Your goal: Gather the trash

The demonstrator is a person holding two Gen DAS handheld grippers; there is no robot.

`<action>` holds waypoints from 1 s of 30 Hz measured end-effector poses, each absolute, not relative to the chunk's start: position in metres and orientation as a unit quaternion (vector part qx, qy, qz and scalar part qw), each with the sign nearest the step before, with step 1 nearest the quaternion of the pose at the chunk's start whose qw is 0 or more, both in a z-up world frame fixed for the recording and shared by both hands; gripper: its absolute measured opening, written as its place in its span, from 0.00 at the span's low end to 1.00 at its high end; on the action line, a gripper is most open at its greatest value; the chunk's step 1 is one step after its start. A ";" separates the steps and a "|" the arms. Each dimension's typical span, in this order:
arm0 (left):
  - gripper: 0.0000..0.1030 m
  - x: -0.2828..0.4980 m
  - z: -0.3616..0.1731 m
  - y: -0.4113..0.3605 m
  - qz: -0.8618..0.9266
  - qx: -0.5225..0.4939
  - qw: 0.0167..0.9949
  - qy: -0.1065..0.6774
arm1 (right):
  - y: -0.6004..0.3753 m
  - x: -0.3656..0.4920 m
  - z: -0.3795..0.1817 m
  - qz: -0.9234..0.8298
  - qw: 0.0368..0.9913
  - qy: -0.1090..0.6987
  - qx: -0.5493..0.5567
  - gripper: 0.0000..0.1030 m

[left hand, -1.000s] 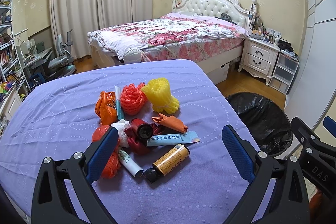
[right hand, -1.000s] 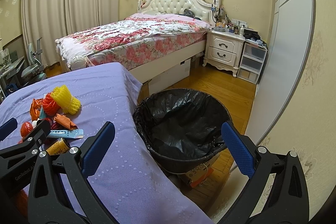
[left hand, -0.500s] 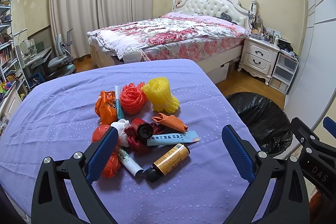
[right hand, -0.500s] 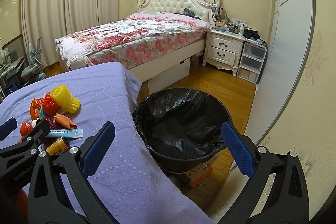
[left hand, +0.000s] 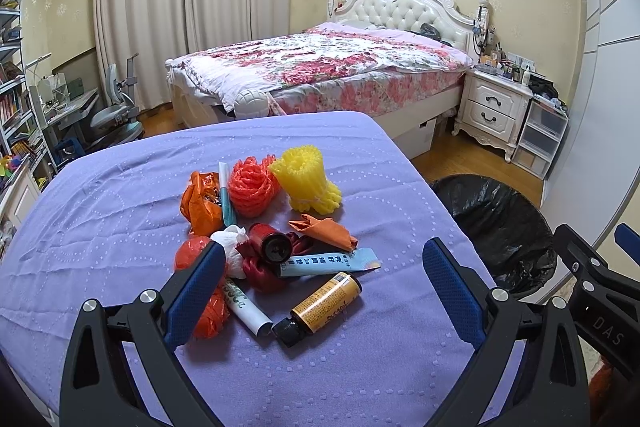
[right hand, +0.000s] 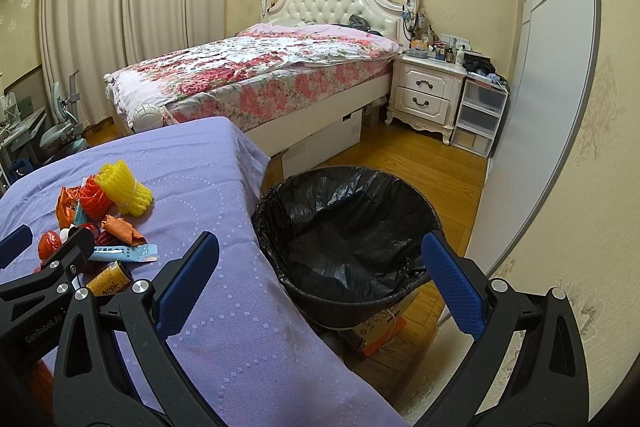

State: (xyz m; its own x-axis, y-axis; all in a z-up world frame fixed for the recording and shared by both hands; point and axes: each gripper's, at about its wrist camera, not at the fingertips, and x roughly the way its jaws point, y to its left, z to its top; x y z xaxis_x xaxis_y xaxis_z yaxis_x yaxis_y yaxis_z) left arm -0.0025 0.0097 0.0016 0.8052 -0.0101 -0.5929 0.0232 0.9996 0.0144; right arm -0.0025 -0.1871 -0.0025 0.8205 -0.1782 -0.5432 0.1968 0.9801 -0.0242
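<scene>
A pile of trash lies on the purple table (left hand: 120, 195): a yellow foam net (left hand: 306, 179), an orange foam net (left hand: 251, 189), an orange bag (left hand: 200, 203), a brown bottle (left hand: 324, 303), a blue tube (left hand: 328, 263), a white tube (left hand: 246, 307) and a dark red can (left hand: 272, 247). My left gripper (left hand: 324, 287) is open and empty, just above the near side of the pile. My right gripper (right hand: 320, 275) is open and empty, held over the table's right edge before the black-lined trash bin (right hand: 348, 227). The bin (left hand: 496, 223) also shows right of the table.
A bed (right hand: 256, 75) with a floral cover stands behind the table. A white nightstand (right hand: 428, 95) and plastic drawers (right hand: 480, 115) stand at the back right. A white wardrobe door (right hand: 540, 87) runs along the right. A cardboard box (right hand: 376, 331) sits under the bin.
</scene>
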 end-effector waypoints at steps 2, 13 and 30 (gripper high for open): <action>0.93 -0.003 0.001 0.009 -0.009 0.012 0.950 0.312 | -0.188 -0.003 -0.003 -0.098 0.954 0.284 0.017 0.96; 0.93 -0.003 -0.002 0.007 -0.010 0.012 0.949 0.313 | -0.191 -0.006 -0.012 -0.098 0.953 0.287 0.018 0.96; 0.93 -0.005 -0.004 0.008 -0.009 0.011 0.948 0.318 | -0.187 -0.007 -0.017 -0.091 0.950 0.297 0.010 0.96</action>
